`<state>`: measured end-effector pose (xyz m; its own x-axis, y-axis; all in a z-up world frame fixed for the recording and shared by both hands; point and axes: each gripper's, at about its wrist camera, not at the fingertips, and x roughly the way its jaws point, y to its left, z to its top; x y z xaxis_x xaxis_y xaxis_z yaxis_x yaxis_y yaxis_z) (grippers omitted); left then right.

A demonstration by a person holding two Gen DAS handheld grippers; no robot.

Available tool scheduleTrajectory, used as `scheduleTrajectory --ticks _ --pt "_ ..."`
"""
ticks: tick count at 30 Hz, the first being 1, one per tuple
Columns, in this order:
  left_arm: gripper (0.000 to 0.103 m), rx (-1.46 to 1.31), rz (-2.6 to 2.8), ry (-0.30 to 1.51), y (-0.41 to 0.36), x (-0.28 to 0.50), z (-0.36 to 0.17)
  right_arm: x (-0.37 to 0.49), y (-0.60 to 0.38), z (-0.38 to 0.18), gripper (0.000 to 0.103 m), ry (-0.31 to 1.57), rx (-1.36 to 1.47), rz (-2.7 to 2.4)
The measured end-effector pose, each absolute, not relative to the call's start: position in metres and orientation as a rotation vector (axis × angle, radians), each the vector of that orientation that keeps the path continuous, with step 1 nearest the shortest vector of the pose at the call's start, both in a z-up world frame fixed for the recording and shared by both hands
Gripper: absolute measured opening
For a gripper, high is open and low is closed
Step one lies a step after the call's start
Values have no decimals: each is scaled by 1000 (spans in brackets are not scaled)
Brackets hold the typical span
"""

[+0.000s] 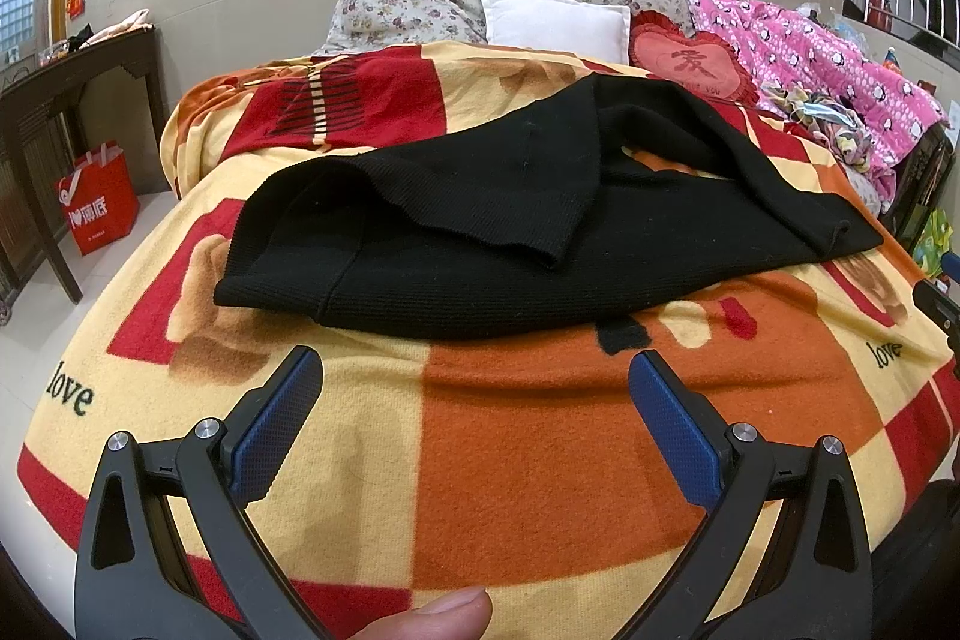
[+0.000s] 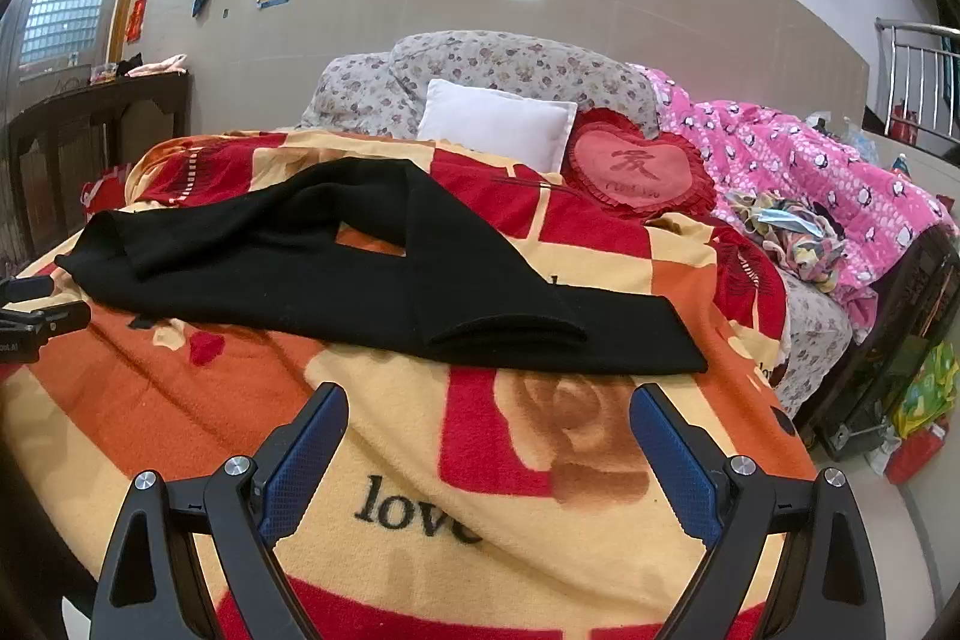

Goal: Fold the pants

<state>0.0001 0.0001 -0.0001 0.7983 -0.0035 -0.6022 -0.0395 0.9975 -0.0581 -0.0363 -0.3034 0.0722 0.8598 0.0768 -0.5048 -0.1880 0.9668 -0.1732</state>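
1. While the left gripper [image 1: 474,370] hovers low over the blanket [image 1: 540,436], its blue pads [image 1: 279,424] stand spread wide with nothing between them. Black pants [image 1: 456,226] lie just ahead of the fingertips, across the blanket, apart from the pads. One end of the pants is nearest, ahead and slightly left; a loose part is doubled over the middle, and another part stretches away to the right. Beyond the pants sit a white pillow [image 1: 555,22] and, right of it, a heart cushion [image 1: 690,64], with a pink quilt [image 1: 828,70] further right. Far left of the gripper, a red bag [image 1: 99,205] stands on the floor beside a dark table [image 1: 60,100]. A thumb tip [image 1: 444,616] shows at the bottom edge, between the gripper's arms. At the right edge a dark piece of the other tool is partly visible.

2. From the right wrist view, the right gripper [image 2: 489,400] is likewise spread, holding nothing, above the blanket [image 2: 420,460]. The pants [image 2: 372,274] lie ahead and run off to the left; their nearest edge, a doubled hem, sits just beyond the fingertips without touching them. The pillow [image 2: 498,124] and cushion [image 2: 639,169] rest beyond, the quilt [image 2: 810,166] to the right. At the far left edge, part of the left gripper [image 2: 36,319] shows near the pants' other end.
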Motion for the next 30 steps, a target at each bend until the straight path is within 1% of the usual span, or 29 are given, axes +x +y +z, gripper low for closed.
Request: scheduleTrajectory --ticks 30 --pt "102 -70 18 648 0 0 0 -39 -301 71 94 515 -219 140"
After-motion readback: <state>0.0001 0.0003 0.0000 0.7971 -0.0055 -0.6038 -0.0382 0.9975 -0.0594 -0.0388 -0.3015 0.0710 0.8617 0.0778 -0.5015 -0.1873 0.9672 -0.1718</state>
